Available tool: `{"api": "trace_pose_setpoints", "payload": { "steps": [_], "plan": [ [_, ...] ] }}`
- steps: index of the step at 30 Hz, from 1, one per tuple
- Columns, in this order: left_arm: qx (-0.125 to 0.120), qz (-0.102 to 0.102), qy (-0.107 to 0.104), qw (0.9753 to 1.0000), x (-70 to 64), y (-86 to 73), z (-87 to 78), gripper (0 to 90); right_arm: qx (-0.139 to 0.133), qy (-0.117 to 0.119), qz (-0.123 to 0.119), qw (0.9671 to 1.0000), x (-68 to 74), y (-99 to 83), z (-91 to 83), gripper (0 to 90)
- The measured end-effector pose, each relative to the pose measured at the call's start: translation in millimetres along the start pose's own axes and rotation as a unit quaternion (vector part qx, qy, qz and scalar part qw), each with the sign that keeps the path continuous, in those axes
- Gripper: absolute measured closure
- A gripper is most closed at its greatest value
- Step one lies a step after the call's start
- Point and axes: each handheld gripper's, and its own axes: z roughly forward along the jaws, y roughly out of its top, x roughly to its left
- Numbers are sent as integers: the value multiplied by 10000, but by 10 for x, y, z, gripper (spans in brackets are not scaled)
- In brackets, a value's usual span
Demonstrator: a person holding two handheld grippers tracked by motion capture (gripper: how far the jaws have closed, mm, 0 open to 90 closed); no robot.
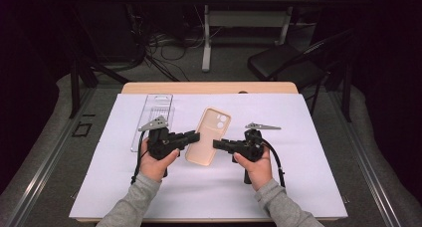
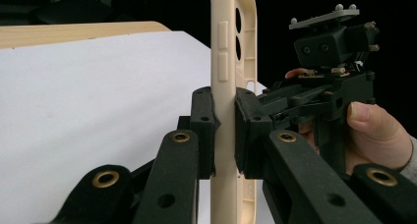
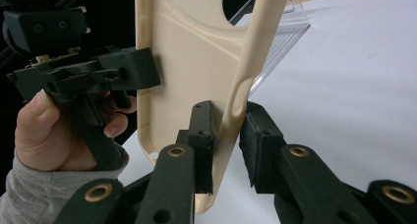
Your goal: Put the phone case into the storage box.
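Note:
A beige phone case (image 1: 209, 135) is held between both grippers over the white sheet (image 1: 298, 177). My left gripper (image 1: 195, 136) is shut on the case's left side wall. In the left gripper view the pads of the left gripper (image 2: 224, 121) press the wall just below the case's (image 2: 223, 62) side buttons. My right gripper (image 1: 217, 144) comes in from the other side. In the right gripper view its jaws (image 3: 227, 130) straddle the opposite edge of the case (image 3: 192, 62), pads against it, with the case tilted between them. The case's hollow inside faces that camera.
A clear plastic package (image 1: 152, 120) lies flat on the sheet behind the left gripper, also seen as a clear sleeve (image 3: 280, 42) behind the case. The wooden table edge (image 1: 209, 87) runs along the back. A black chair (image 1: 288, 62) stands beyond the table.

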Motion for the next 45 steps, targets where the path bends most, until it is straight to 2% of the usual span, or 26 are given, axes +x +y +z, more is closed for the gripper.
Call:
{"api": "trace_pose_setpoints", "payload": {
  "steps": [20, 45],
  "plan": [
    [28, -10, 9, 10000, 5, -6, 5, 807, -21, 177, 273, 9995, -58, -18, -2, 799],
    [25, -2, 31, 10000, 9, -12, 12, 807, -38, 174, 204, 9996, -58, -19, -9, 812]
  ]
}}
